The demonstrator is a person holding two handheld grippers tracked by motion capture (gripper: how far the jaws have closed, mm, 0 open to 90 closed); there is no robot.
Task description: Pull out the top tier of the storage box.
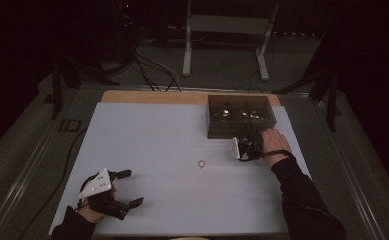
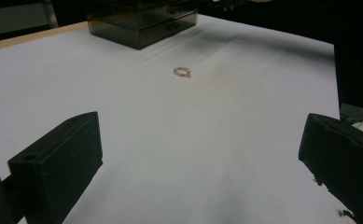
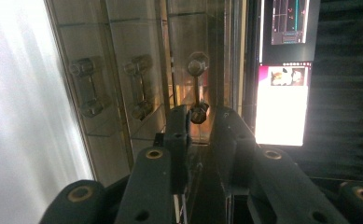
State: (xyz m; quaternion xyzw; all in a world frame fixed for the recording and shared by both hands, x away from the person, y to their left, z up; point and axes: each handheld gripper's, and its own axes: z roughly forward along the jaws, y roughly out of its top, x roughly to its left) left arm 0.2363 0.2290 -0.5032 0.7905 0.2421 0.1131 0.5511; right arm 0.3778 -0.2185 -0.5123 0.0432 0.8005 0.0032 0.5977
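A smoky see-through drawer box (image 1: 239, 117) stands at the back right of the white sheet (image 1: 157, 145). My right gripper (image 1: 244, 139) is at its front face. In the right gripper view, turned sideways, three drawer handles show, and one knob of the handle (image 3: 198, 84) nearest the monitor lies between my right gripper's (image 3: 200, 117) tips; the jaws stand narrowly apart beside it. A small pinkish ring (image 1: 201, 163) (image 2: 182, 72) lies loose mid-sheet. My left gripper (image 1: 133, 187) (image 2: 202, 154) rests at the front left, open wide, nothing between its jaws.
The drawer box (image 2: 142, 23) sits beyond the ring in the left gripper view. A wooden table edge (image 1: 152, 96) runs along the back. On the floor beyond are a metal stand (image 1: 227, 30) and cables (image 1: 152, 65). A lit monitor (image 3: 282, 102) glows beside the box.
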